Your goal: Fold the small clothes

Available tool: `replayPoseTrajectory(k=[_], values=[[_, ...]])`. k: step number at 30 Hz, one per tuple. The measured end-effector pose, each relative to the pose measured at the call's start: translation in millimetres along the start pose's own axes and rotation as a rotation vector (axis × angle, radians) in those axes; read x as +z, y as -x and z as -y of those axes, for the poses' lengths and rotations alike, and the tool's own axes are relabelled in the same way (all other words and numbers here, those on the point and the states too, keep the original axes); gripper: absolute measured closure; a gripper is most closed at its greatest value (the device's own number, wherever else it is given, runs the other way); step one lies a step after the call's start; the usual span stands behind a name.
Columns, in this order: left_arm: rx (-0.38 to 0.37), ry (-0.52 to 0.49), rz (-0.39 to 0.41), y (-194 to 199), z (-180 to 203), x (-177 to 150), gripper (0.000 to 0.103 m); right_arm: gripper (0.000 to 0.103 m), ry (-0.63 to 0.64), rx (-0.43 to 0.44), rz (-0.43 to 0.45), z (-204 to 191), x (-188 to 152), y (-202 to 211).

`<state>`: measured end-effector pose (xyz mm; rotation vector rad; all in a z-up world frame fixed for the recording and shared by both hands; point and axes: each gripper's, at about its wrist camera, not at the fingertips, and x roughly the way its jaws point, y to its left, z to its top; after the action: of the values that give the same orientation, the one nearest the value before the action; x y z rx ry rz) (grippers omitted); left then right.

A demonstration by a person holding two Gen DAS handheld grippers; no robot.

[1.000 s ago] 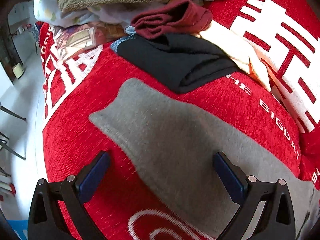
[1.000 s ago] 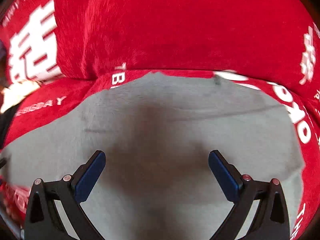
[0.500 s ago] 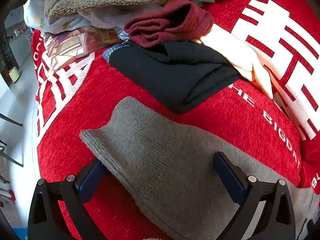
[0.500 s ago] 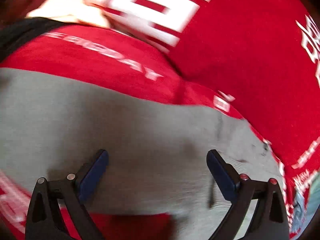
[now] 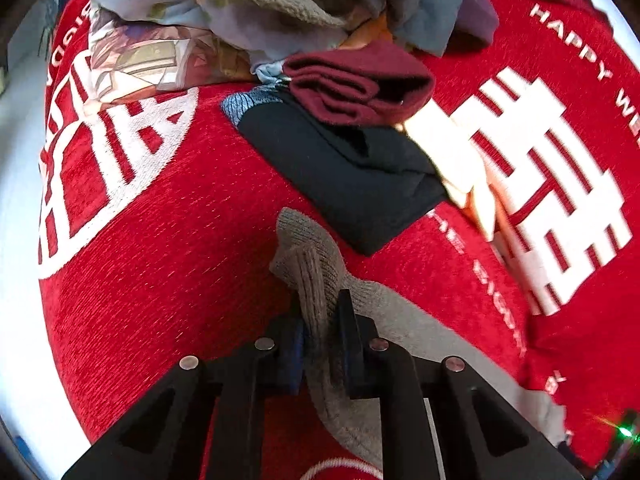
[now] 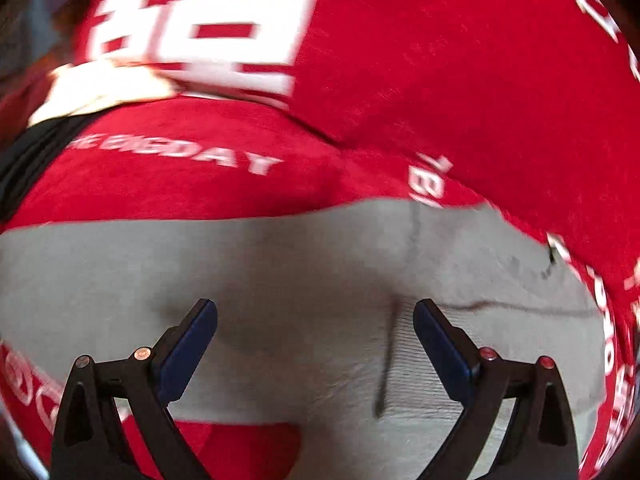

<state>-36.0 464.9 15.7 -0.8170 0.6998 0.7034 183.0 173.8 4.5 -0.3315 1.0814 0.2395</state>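
Observation:
A grey knit garment lies on a red printed cloth. My left gripper is shut on the garment's ribbed end, which bunches up between the jaws. In the right wrist view the same grey garment spreads flat across the lower frame. My right gripper is open just above it, its blue pads apart, holding nothing.
Beyond the left gripper lie a folded black garment, a folded maroon one, a cream piece and a heap of mixed clothes. The red cloth's left edge drops off to a pale floor.
My left gripper has shut on the grey garment's end, which is now bunched and raised. My right gripper has stayed open and swung across the garment.

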Motion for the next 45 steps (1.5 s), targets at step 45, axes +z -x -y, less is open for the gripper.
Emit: replayPoseTrajectory(k=[45], values=[[-0.296, -0.872, -0.112, 117, 485, -338, 0.088, 0.009, -0.379, -0.057, 0.095, 408, -200, 78]])
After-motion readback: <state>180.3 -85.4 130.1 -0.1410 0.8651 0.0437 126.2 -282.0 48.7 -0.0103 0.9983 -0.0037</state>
